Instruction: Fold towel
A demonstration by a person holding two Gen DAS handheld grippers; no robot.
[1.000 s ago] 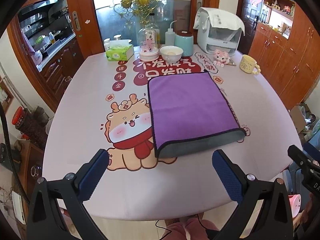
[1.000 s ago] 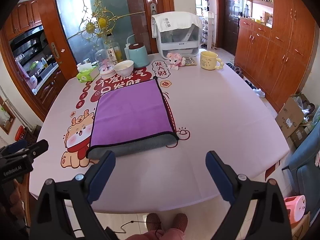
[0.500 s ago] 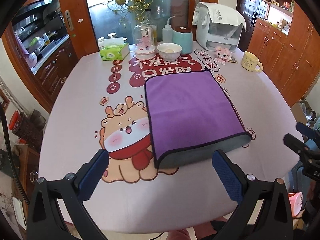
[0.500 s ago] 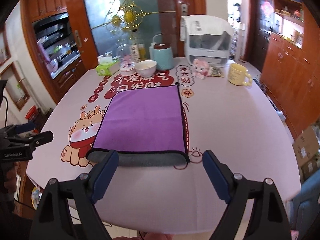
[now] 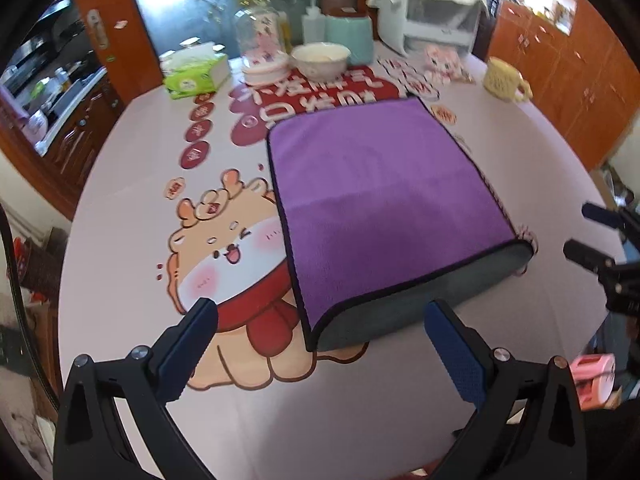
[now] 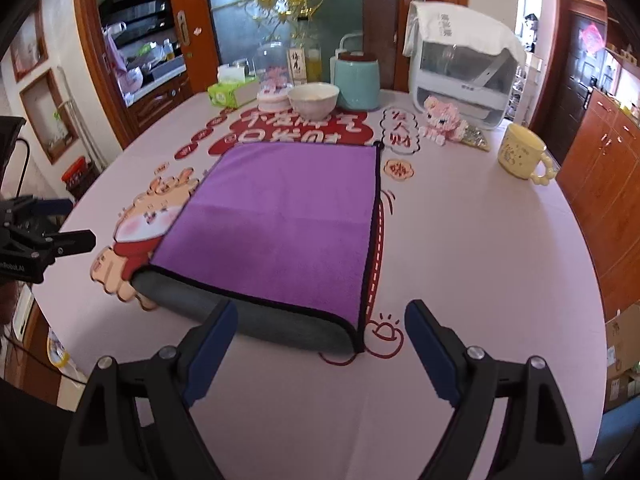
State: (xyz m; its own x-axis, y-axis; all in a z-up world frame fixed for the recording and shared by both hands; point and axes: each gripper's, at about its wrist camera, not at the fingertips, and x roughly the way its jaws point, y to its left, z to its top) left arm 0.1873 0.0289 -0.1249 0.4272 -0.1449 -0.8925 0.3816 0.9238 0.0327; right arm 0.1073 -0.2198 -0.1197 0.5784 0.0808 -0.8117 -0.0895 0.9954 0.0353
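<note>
A purple towel with a grey underside lies folded flat on the pink printed tablecloth; its rounded folded edge faces me. It also shows in the right wrist view. My left gripper is open and empty, hovering just before the towel's near left corner. My right gripper is open and empty, hovering just before the towel's near right corner. Each gripper shows at the edge of the other's view: the right one, the left one.
At the table's far side stand a tissue box, a glass dome, a white bowl, a teal canister, a white appliance, a pink toy and a yellow mug. Wooden cabinets stand to the right.
Both grippers have moved forward over the table edge, toward the towel's near folded edge. Both stay open. The towel has not moved.
</note>
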